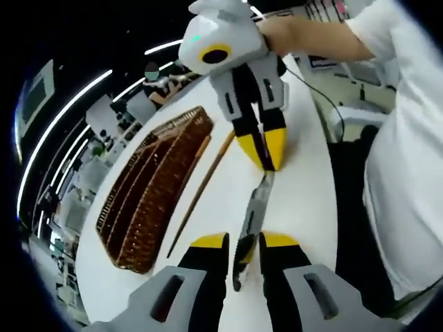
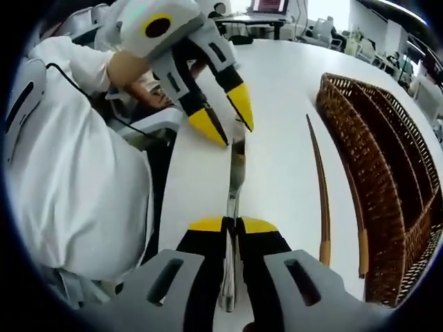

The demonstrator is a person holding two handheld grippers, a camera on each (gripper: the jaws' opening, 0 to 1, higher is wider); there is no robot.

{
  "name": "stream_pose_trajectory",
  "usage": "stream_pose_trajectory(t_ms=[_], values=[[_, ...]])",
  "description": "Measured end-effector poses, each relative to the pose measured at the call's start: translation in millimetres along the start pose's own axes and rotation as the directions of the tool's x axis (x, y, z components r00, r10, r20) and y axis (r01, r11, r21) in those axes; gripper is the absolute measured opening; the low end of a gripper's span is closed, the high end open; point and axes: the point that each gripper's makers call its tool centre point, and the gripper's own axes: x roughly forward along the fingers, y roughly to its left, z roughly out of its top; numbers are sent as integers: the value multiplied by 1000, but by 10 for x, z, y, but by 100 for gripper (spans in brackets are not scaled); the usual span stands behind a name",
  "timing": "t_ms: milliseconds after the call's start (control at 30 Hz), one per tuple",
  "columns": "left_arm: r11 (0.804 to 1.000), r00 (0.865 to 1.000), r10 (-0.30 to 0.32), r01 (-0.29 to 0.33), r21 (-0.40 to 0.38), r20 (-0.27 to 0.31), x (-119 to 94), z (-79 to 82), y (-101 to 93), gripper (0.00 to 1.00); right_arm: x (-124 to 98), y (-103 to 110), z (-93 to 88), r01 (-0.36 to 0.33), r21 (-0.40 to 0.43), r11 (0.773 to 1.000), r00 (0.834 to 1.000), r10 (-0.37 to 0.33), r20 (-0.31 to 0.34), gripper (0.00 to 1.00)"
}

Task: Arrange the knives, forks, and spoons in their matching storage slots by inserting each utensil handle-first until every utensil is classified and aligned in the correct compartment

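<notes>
A slim metal utensil (image 1: 253, 211) lies lengthwise on the white table (image 1: 304, 194), stretched between the two grippers. My right gripper (image 2: 232, 225) is shut on one end of the utensil (image 2: 235, 181); in the left gripper view the right gripper (image 1: 265, 151) comes down from the top with its yellow tips together. My left gripper (image 1: 243, 241) is open, its jaws standing either side of the utensil's other end. In the right gripper view the left gripper (image 2: 227, 119) hangs over that far end with its tips apart. I cannot tell whether the utensil is a knife or a fork.
A long brown wicker basket (image 1: 149, 190) with lengthwise slots lies beside the utensil, also the basket (image 2: 387, 159). Two thin wooden-handled pieces (image 2: 318, 173) (image 2: 361, 238) lie between it and the utensil. A person in a white shirt (image 2: 76, 180) stands at the table's edge.
</notes>
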Motion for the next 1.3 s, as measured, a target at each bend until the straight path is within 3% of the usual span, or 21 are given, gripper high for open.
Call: stream_pose_trajectory(t_ms=[267,700,1000,1300], values=[[995,996,-82,81,-65,-23,23,-50,-28,13,3,16,25,50,-105,993,998,-52,-24,7],[989,990,-133,130,-72,-37,29,-33,-22,9,-28,-3,31,109,-243,964,991,-124,-47,7],[978,978,-198,193,-74,-65,56,-51,-84,9,-28,22,46,126,-298,946,988,-146,-47,5],[972,970,-232,228,-64,-69,63,-25,-152,2,-36,-27,34,133,-284,950,987,-153,-50,5]])
